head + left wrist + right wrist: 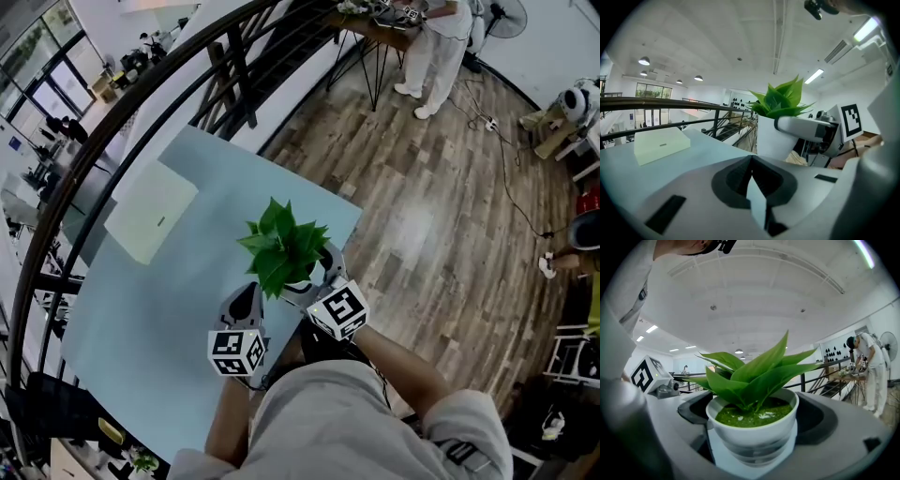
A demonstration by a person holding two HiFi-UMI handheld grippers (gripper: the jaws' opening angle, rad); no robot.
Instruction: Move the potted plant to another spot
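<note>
Potted plant (281, 251) sits near the right edge of a pale blue table (178, 309), a white pot of broad green leaves clamped in the right gripper. Whether the pot rests on the tabletop or hangs just above it cannot be told, since the leaves and the jaws cover its base.

At the far left a black curved railing (103, 141) runs round behind the table. A flat pale green box (150, 211) lies on the table's left part, well apart from the plant.

Next comes the left gripper (248, 292), low over the table just beside the plant on its left. Its own view shows the jaws brought together at the tips with nothing between them, and the white pot (768, 140) stands a little beyond them to the right.

The right gripper (752, 420) has its jaws spread only as far as the pot's width, one pressed to each side of the white wall, with green moss and leaves rising above the rim. Its marker cube (337, 309) sits just this side of the plant.

Right of the table lies a wood-plank floor (441, 216) with a dark cable (502, 150) trailing across it. A person in white clothes (439, 47) stands at a dark table (361, 28) far off.
</note>
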